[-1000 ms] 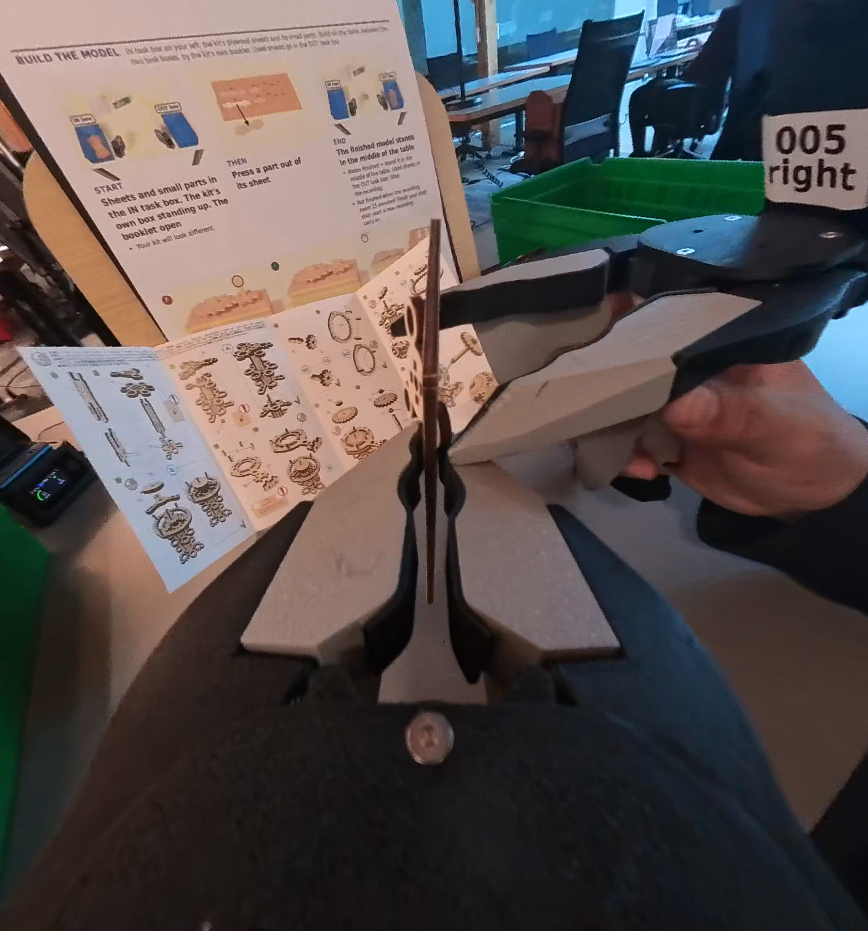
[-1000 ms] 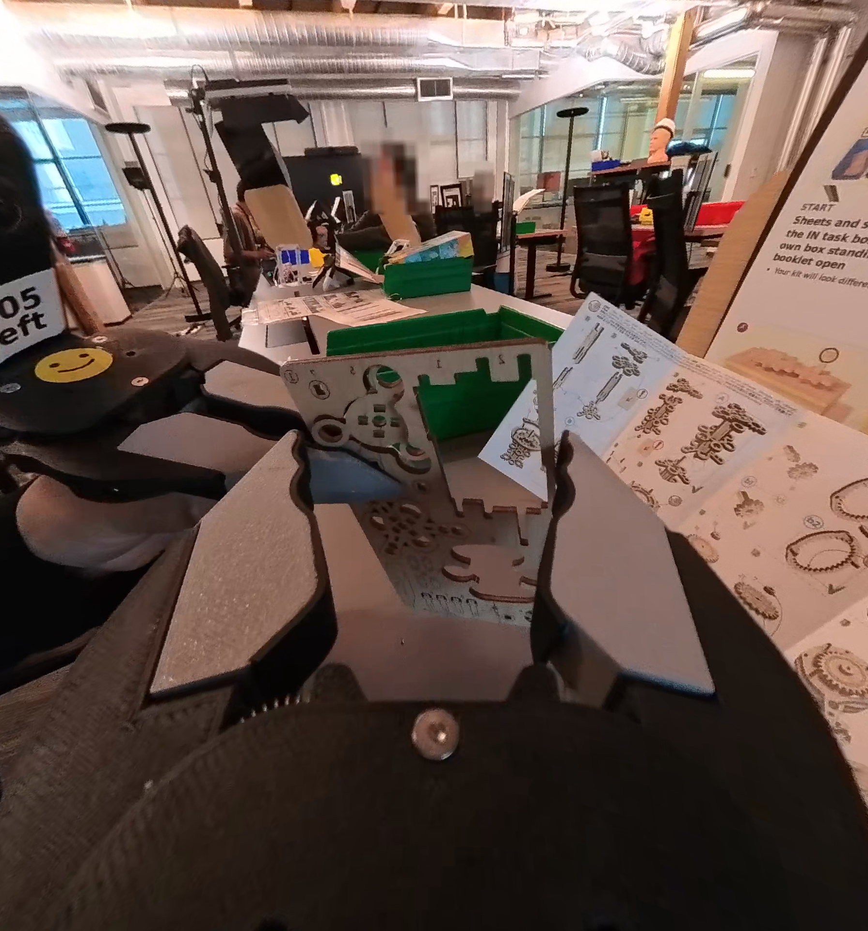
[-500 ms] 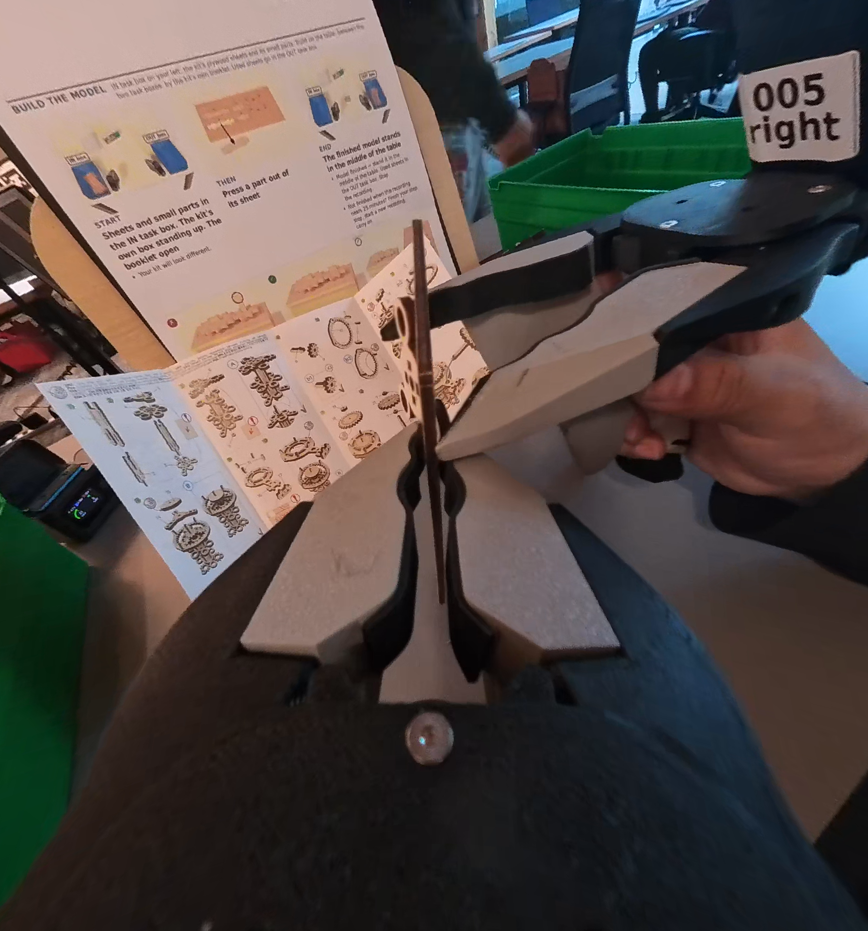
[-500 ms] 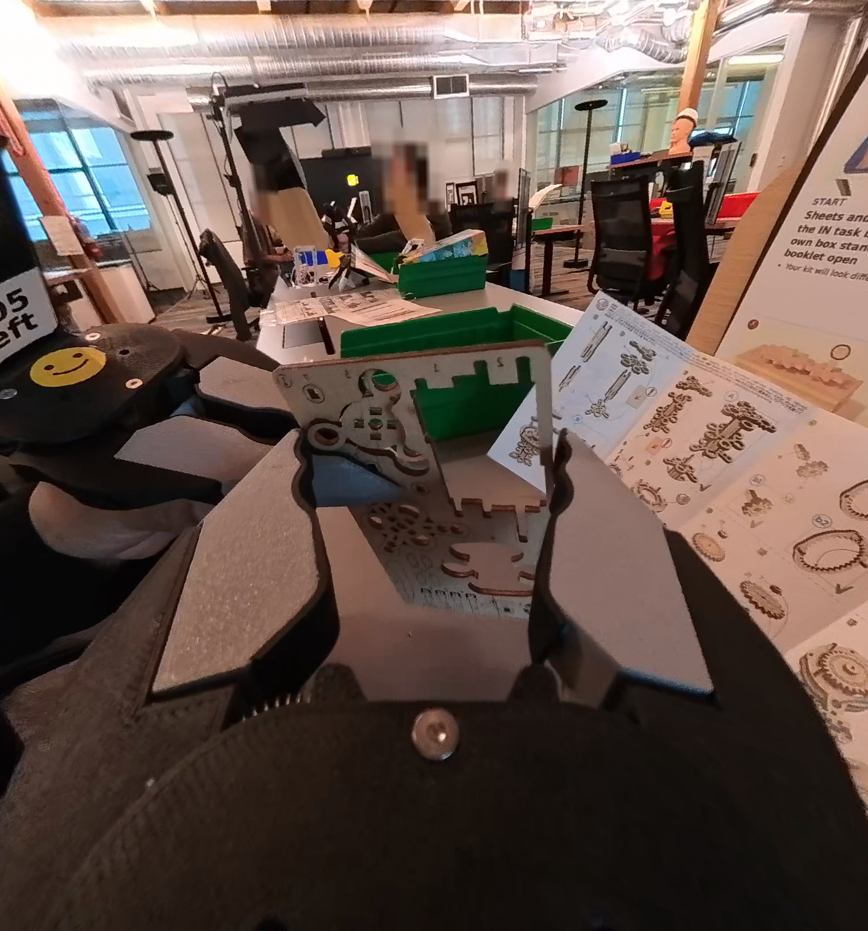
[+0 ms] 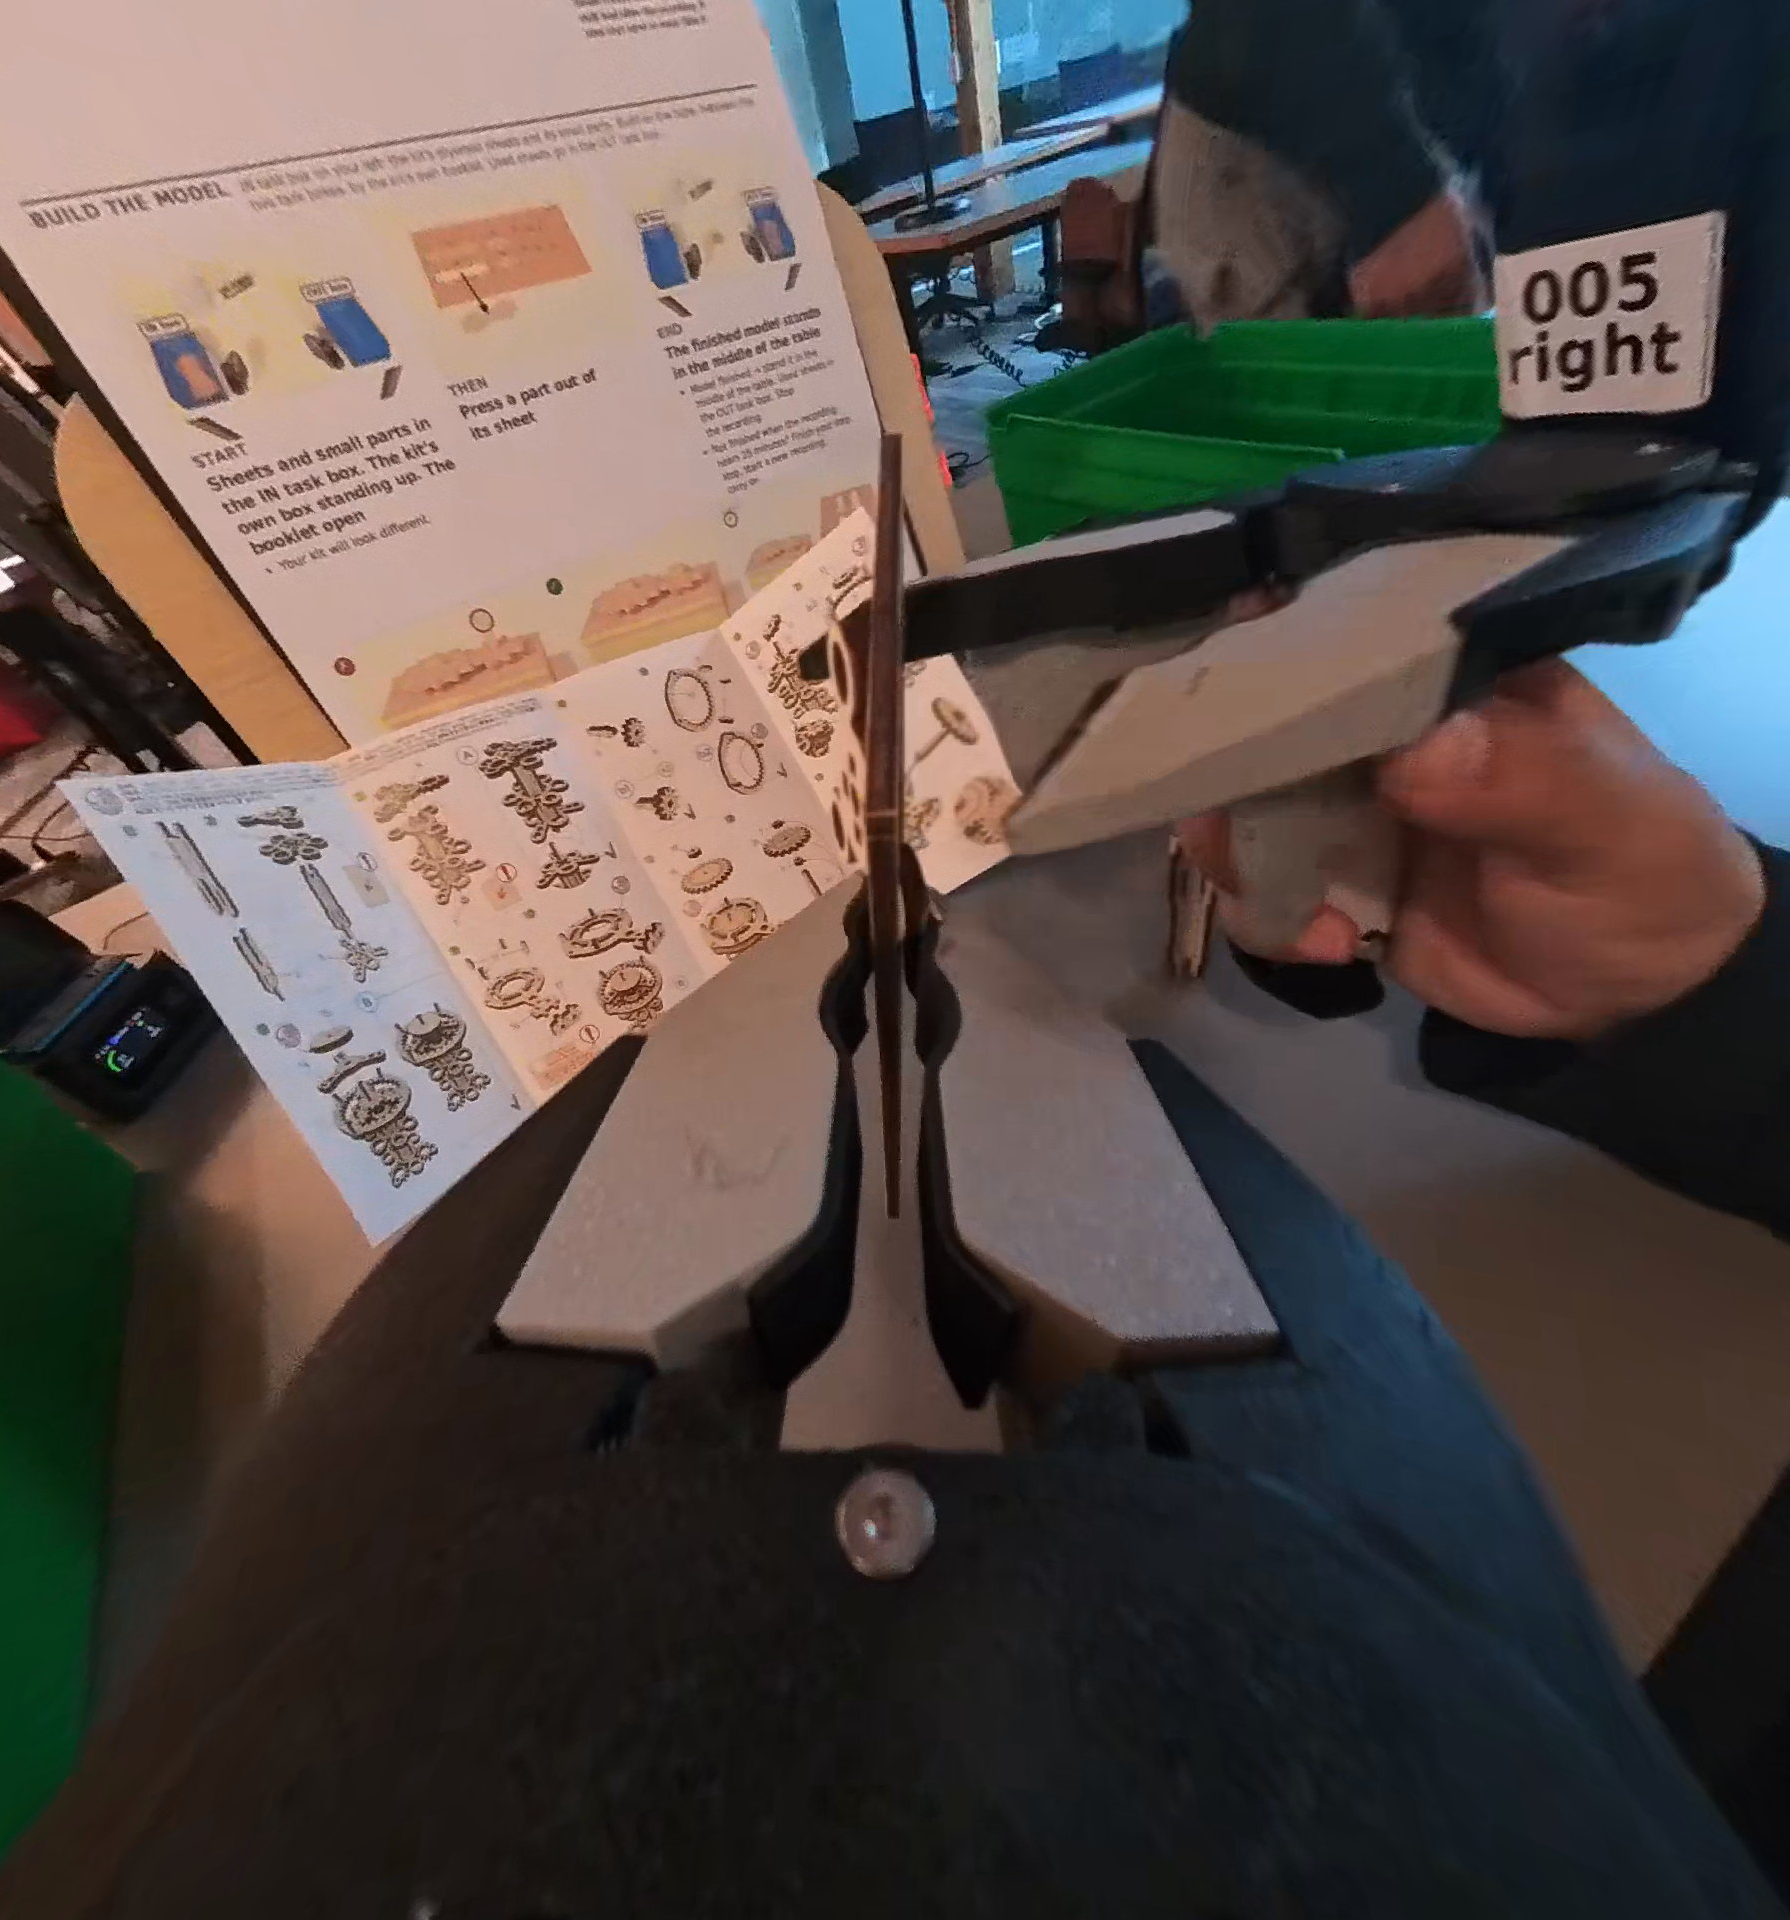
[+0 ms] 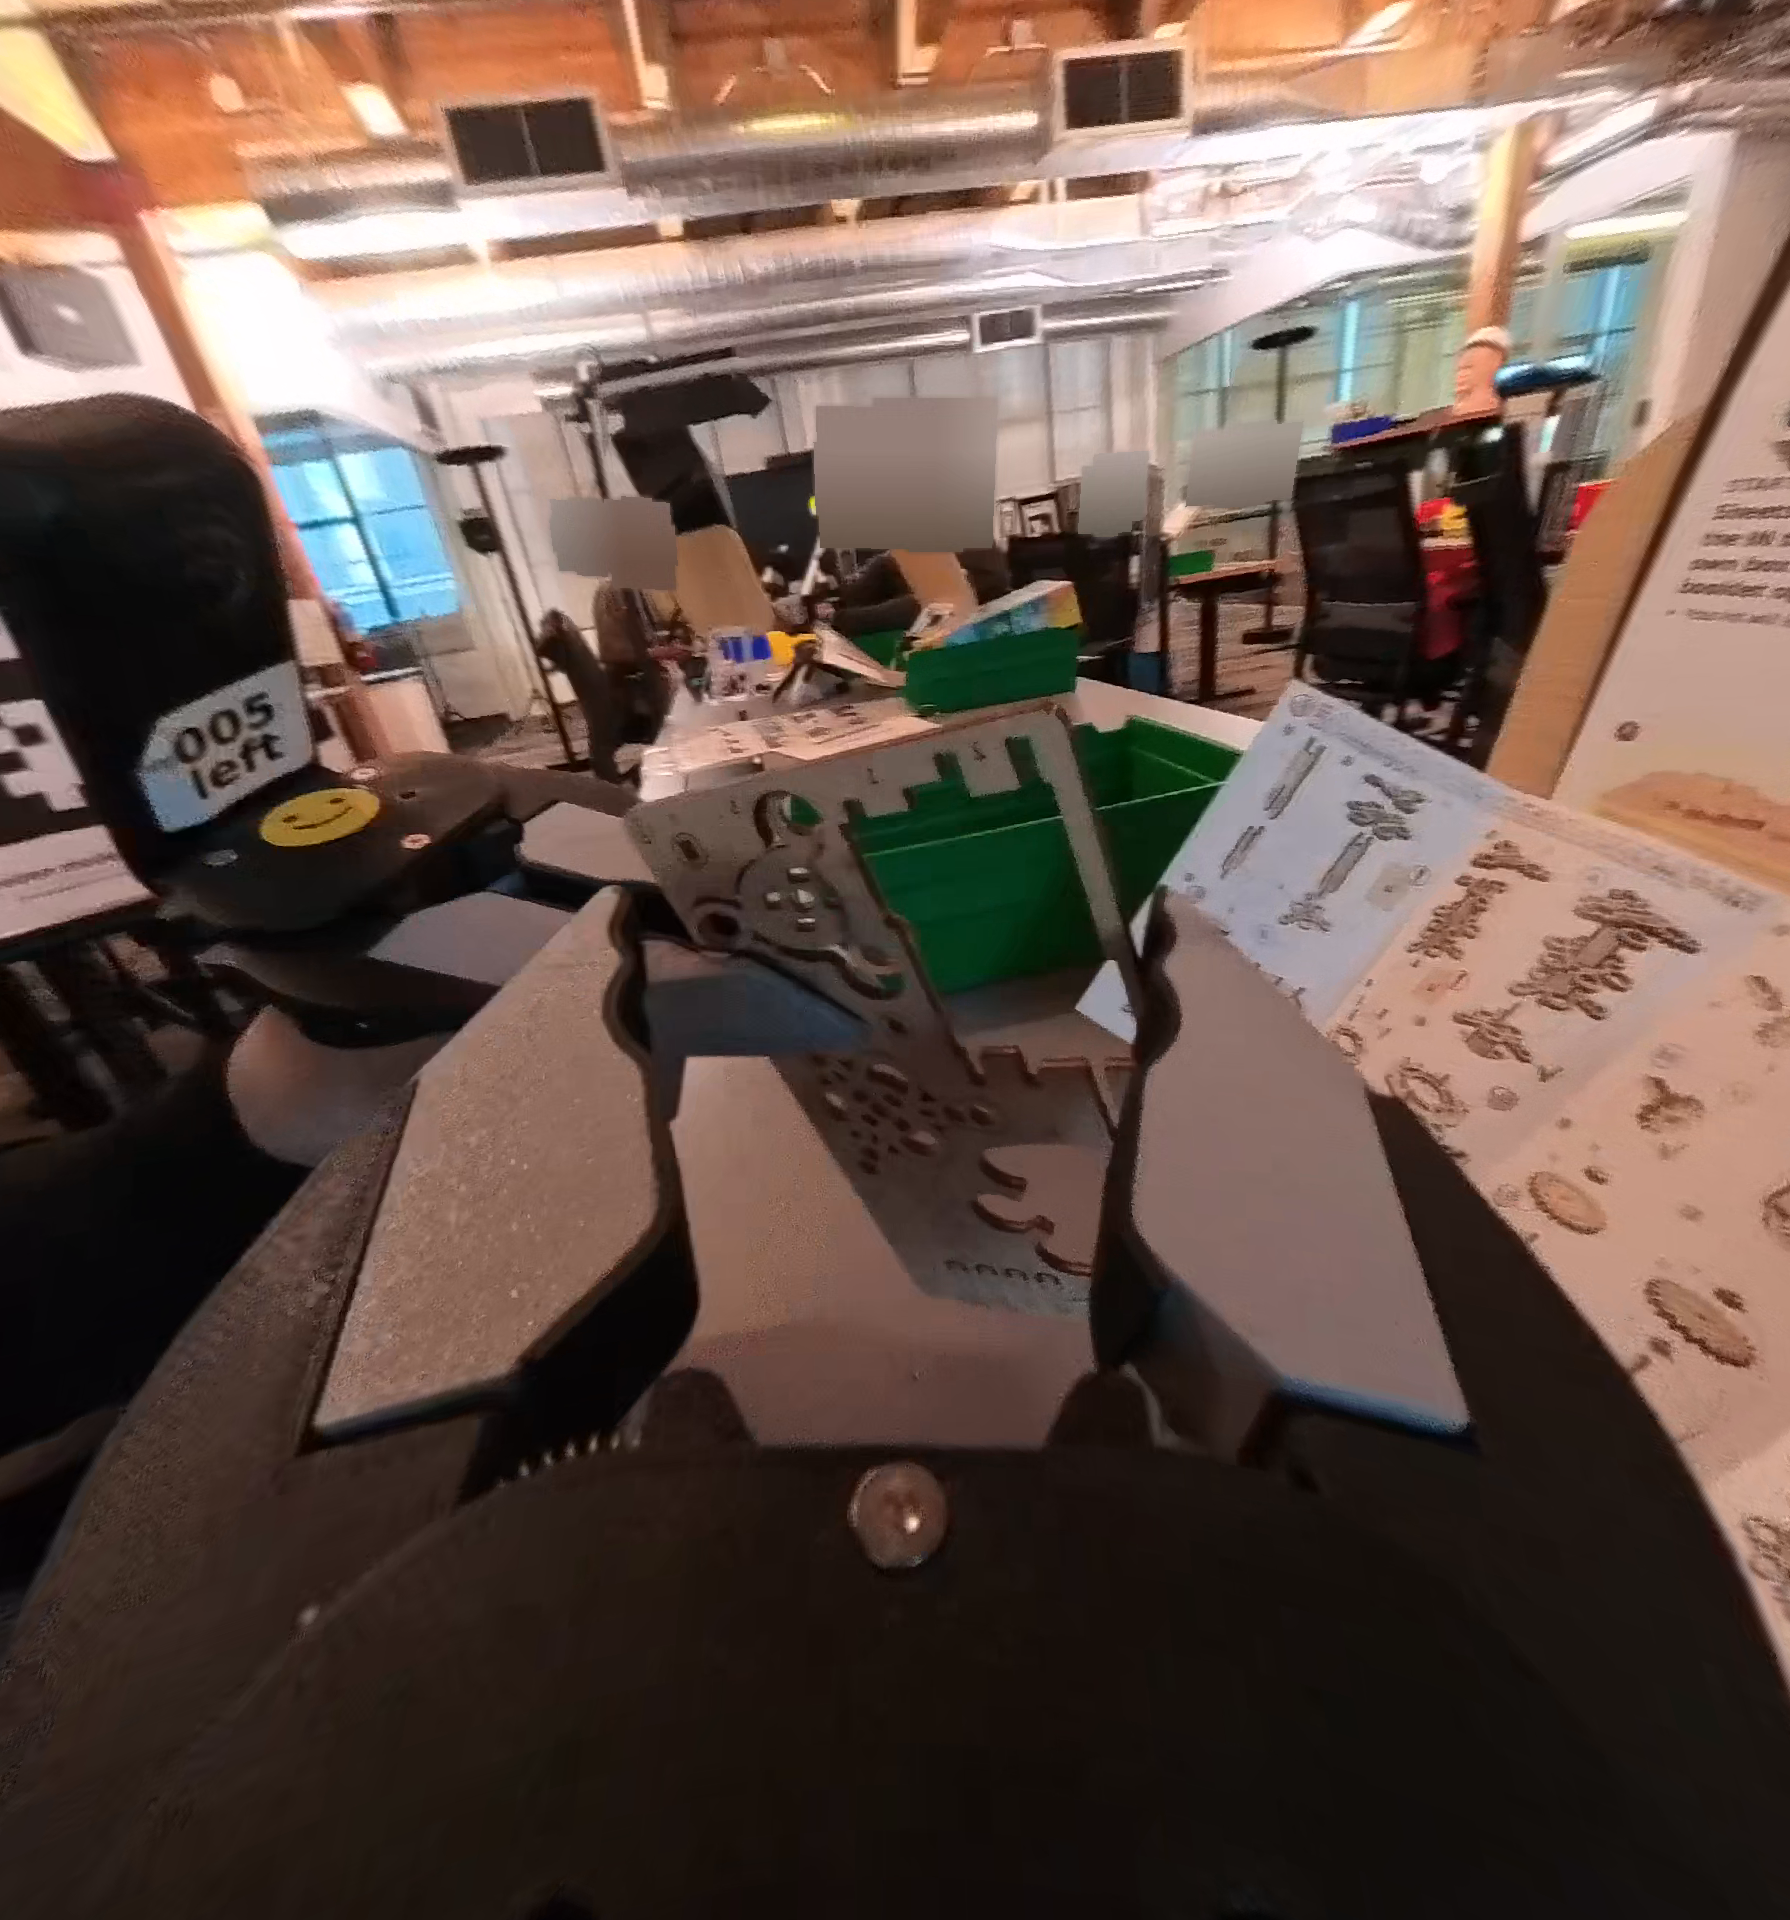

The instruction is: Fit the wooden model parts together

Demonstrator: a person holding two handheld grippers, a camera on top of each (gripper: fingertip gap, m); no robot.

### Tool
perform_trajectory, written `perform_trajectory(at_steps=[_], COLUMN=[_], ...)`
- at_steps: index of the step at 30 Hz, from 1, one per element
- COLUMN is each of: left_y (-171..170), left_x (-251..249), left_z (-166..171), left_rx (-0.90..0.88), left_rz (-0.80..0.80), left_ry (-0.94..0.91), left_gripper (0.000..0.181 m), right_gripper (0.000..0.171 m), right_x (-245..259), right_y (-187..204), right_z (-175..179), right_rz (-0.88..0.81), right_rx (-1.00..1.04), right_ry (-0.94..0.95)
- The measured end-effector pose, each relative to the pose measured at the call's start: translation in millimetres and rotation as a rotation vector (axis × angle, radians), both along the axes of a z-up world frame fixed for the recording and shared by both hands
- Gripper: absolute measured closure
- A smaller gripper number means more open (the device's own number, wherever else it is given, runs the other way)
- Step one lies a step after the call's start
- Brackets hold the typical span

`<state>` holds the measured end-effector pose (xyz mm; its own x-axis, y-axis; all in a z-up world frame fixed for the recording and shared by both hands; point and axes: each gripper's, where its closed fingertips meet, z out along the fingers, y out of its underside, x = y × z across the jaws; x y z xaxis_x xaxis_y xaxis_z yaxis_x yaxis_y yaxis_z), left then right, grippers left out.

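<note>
My left gripper (image 5: 883,916) is shut on a thin plywood parts sheet (image 5: 883,675), which I see edge-on and upright. In the right wrist view the sheet (image 6: 797,914) shows its face, with laser-cut parts and several empty cut-outs, tilted to the left. The left gripper (image 6: 756,987) holds it from the left there. My right gripper (image 6: 889,920) is open and its fingers straddle the sheet; its right finger (image 6: 1161,966) lies against the sheet's edge. In the left wrist view the right gripper (image 5: 964,727) comes in from the right, its upper finger touching the sheet.
An open instruction booklet (image 5: 475,883) leans on a white instruction board (image 5: 403,312) behind the sheet. A green bin (image 5: 1234,436) stands at the back right and another green bin (image 6: 995,883) lies beyond the sheet. A small black device (image 5: 127,1049) lies at the left. Both grippers' tips are close together, under 4 cm apart.
The sheet now leans left in the right wrist view, and that view has tipped upward. The left gripper keeps its hold. The right gripper stays open around the sheet.
</note>
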<state>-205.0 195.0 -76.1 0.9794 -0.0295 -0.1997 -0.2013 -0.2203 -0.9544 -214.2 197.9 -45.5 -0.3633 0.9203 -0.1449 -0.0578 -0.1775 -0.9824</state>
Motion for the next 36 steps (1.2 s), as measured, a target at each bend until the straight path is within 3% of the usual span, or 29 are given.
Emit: perform_trajectory(at_steps=[4, 9, 23, 30, 36], left_y=[2, 6, 7, 3, 5], left_x=[0, 4, 5, -6, -5], left_z=[-2, -2, -5, 0, -6], left_rx=[0.002, 0.012, -0.001, 0.001, -0.019], left_rz=[0.009, 0.019, -0.002, 0.019, 0.043], left_ry=[0.010, 0.087, 0.144, 0.088, 0.112], left_gripper=[0.180, 0.180, 0.175, 0.180, 0.180], right_gripper=[0.071, 0.075, 0.075, 0.080, 0.077], right_x=[-5, -10, -15, -13, -17], right_y=[0, 7, 11, 10, 9], right_z=[-7, -14, -21, -18, -24], right_rz=[-0.018, -0.071, 0.138, 0.167, 0.064], right_rx=[0.023, 0.029, -0.385, -0.402, -0.268], right_ry=[-0.032, -0.067, -0.125, -0.116, -0.130])
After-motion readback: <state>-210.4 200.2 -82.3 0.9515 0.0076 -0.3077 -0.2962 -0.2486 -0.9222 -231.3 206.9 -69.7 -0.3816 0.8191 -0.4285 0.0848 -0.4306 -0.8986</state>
